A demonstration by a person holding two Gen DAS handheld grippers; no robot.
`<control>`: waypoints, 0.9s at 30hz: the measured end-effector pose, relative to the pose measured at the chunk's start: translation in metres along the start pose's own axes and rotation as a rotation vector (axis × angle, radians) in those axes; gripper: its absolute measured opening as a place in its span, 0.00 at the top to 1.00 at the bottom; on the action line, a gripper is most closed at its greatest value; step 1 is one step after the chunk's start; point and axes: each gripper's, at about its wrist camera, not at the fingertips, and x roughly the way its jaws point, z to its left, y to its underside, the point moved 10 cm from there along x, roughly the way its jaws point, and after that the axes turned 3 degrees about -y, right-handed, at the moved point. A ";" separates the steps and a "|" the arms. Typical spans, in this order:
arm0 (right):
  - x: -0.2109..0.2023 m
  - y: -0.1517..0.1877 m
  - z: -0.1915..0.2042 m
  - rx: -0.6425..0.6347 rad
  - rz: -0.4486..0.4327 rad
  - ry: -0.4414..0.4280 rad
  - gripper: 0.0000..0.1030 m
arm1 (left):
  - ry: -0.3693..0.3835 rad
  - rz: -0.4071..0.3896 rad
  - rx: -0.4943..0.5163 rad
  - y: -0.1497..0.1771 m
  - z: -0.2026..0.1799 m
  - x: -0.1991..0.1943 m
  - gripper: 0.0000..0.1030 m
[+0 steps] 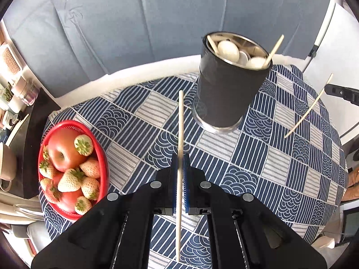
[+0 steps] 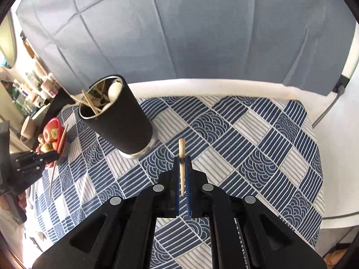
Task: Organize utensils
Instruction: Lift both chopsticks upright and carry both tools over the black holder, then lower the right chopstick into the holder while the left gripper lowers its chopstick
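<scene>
A black utensil cup (image 1: 226, 89) with a steel rim stands on the patterned tablecloth (image 1: 134, 134). It holds white spoons (image 1: 227, 49) and a chopstick (image 1: 274, 50). My left gripper (image 1: 180, 159) is shut on a wooden chopstick (image 1: 180, 121) that points toward the cup's left side. In the right wrist view my right gripper (image 2: 182, 161) is shut on another chopstick (image 2: 181, 154), to the right of the cup (image 2: 119, 116). That chopstick (image 1: 308, 109) and gripper also show at the right of the left wrist view.
A red basket (image 1: 103, 163) of apples and strawberries sits at the table's left edge. A blue fabric backdrop (image 1: 157, 22) hangs behind the table. Shelves with clutter (image 2: 33, 85) stand at the far left. A lamp stand (image 2: 336, 89) is at the right.
</scene>
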 end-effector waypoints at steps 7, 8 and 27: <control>-0.034 -0.042 0.027 -0.075 -0.103 -0.005 0.96 | 0.013 -0.125 -0.052 -0.043 0.012 -0.034 0.95; -0.039 -0.048 0.030 -0.086 -0.119 -0.003 0.96 | 0.019 -0.140 -0.053 -0.048 0.012 -0.039 0.95; -0.105 -0.128 0.111 -0.211 -0.310 -0.010 0.97 | 0.278 -0.398 -0.077 -0.155 -0.017 -0.054 0.95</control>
